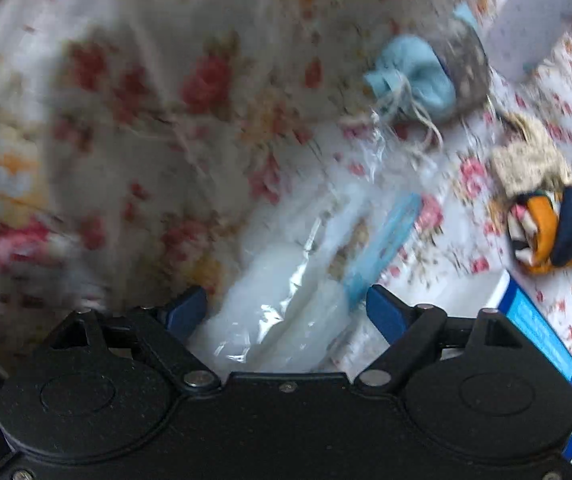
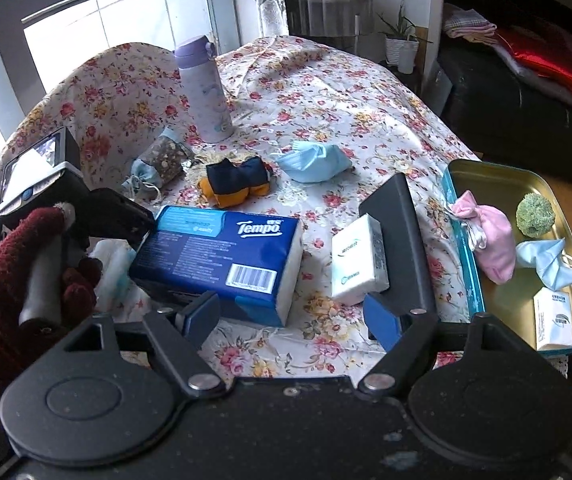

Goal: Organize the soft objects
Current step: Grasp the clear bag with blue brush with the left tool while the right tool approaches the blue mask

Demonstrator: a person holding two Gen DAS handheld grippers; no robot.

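1. Bag of white cotton (image 1: 281, 308) sits right between my left gripper (image 1: 286, 312) fingers, jaws spread, nothing clamped.
2. Its length runs away up-right.
3. Right gripper (image 2: 292, 320) hangs released, farther off, behind the tissue pack (image 2: 221, 256).

Lavender bottle (image 2: 205, 88) stands upright at upper left; potted plant (image 2: 401, 42) — upper right, beyond the floral tablecloth (image 2: 326, 92).

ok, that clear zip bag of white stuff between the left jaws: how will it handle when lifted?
The clear zip bag will likely be floppy: its film is wrinkled and creased. Probably light for its size, since the white filling looks fluffy, though the picture is blurred. The glossy plastic may slip, so the left gripper, jaws apart around it, should close on the filled part.
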